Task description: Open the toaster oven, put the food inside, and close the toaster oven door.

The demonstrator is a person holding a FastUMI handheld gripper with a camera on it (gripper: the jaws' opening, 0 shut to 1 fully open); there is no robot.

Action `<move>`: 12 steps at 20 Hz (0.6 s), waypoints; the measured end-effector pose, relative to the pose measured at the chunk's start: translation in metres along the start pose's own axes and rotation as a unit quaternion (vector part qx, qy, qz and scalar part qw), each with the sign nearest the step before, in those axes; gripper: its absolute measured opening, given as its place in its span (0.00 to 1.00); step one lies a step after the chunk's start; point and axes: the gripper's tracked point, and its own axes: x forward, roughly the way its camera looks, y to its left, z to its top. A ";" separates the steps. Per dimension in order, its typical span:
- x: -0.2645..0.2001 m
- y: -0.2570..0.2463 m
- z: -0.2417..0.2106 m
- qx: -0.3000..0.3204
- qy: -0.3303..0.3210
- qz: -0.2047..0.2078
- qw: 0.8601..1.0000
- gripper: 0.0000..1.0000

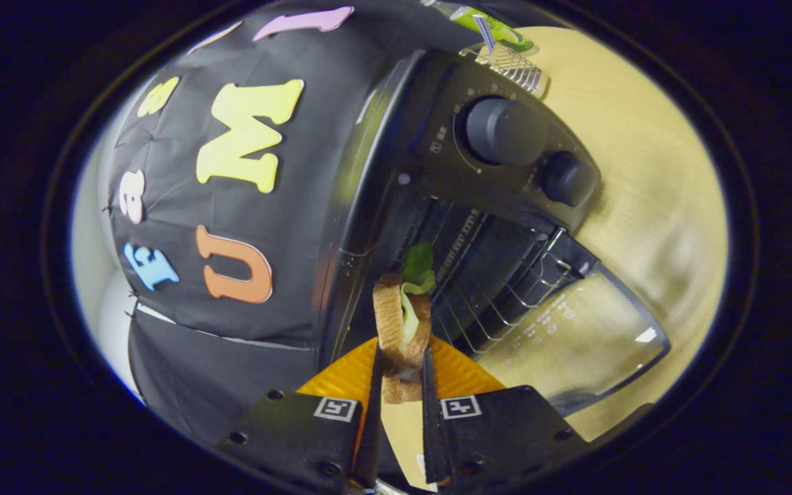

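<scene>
A black toaster oven (437, 158) stands on the pale wooden table, its glass door (575, 330) folded down and open. A wire rack (499, 275) shows inside the cavity. My gripper (401, 375) is shut on a sandwich (401, 323) of two bread slices with green lettuce sticking out. Both fingers (429, 385) press on its sides. The sandwich is held up just in front of the oven's opening, near the front edge of the rack. The whole view is tilted.
Two round knobs (506, 130) sit on the oven's control panel. Beyond the oven, a clear ribbed container (516, 65) and a green packet (492, 24) rest on the table (650, 179). An orange plate (465, 375) lies under the fingers.
</scene>
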 end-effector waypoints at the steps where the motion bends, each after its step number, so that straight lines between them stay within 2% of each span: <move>1: 0.008 0.001 0.002 0.015 -0.010 0.010 1.000 0.31; 6: 0.030 -0.007 0.004 0.025 -0.051 0.019 0.998 0.31; 12: 0.052 -0.010 -0.002 0.008 -0.056 0.011 0.998 0.31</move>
